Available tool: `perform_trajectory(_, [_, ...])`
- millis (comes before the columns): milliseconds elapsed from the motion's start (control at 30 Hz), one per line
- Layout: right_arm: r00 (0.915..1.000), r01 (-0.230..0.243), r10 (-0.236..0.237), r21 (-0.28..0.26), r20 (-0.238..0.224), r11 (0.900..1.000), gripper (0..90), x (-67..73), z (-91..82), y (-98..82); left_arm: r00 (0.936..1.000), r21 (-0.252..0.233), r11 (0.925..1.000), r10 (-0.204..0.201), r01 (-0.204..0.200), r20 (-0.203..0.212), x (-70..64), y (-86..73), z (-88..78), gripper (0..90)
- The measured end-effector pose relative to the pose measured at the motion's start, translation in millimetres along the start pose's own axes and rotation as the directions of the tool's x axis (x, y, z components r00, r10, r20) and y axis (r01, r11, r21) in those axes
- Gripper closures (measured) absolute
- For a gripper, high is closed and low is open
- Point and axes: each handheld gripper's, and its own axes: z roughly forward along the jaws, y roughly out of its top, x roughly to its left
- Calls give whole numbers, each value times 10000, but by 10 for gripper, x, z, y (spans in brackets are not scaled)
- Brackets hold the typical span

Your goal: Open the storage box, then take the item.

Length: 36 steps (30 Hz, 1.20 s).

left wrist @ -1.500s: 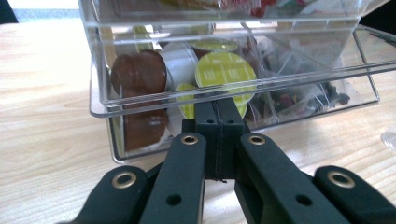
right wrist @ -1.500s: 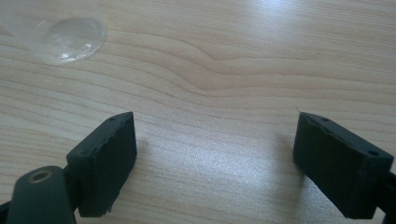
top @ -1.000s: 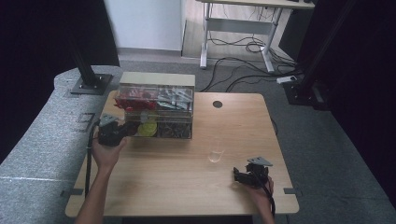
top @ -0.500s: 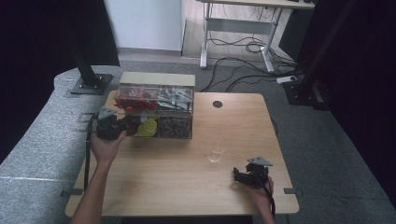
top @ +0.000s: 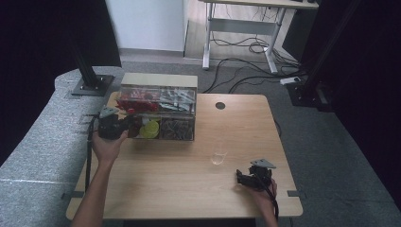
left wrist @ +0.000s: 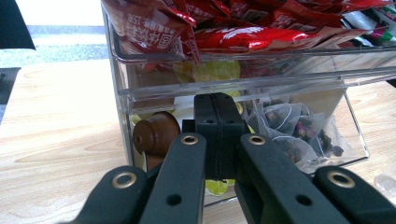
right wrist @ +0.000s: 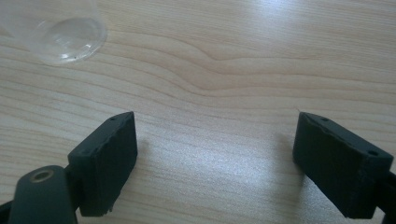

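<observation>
The left gripper (left wrist: 217, 135) has its two black jaws pressed flat together with nothing between them, the tips at the front of a clear plastic organiser box (left wrist: 233, 84); whether they touch its lower drawer front cannot be told. Just beyond the tips, inside the lower level, sit a brown coffee capsule (left wrist: 155, 133), a yellow-green item (left wrist: 215, 186) half hidden behind the jaws, and mesh tea bags (left wrist: 292, 130). The upper tray holds red snack packets (left wrist: 243, 35), cut off by the top edge of the left gripper view, so their print is hard to read.

In the high view the left gripper (top: 113, 126) is held level at the box's left end, near the table's left edge. The right gripper (top: 253, 178) rests low near the front right corner of the table, well apart from the box. Its jaws stand wide open in the right gripper view (right wrist: 215, 158), with only bare wood between them. A clear plastic cup (right wrist: 58, 28) lies ahead of it, partly cropped and faint against the grain.

The wooden table (top: 189, 189) has a round cable hole (top: 220, 105). Around it lie grey carpet (top: 38, 142), black curtains, and a white desk frame (top: 241, 28) with loose cables (top: 246, 61) behind.
</observation>
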Motion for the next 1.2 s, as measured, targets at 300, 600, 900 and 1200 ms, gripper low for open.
perform_trajectory(300, [9996, -123, 128, -188, 241, 9997, 225, 6, -23, -11, 10000, 64, 10000, 12, -12, 13, -3, 2, 2, 900])
perform_trajectory(600, [9983, -575, 587, -1238, 59, 9906, 254, 23, -208, 62, 10000, 69, 10000, 71, -71, 45, -10, 0, 8, 900])
perform_trajectory(900, [9950, -970, 887, -2377, -457, 9665, 264, 74, -559, 255, 9998, 143, 9998, 158, -160, 109, -3, 12, -8, 900])
perform_trajectory(1200, [9938, -947, 704, -3246, -859, 9411, 269, 174, -782, 523, 9995, 227, 9993, 281, -285, 151, -4, 32, 19, 900])
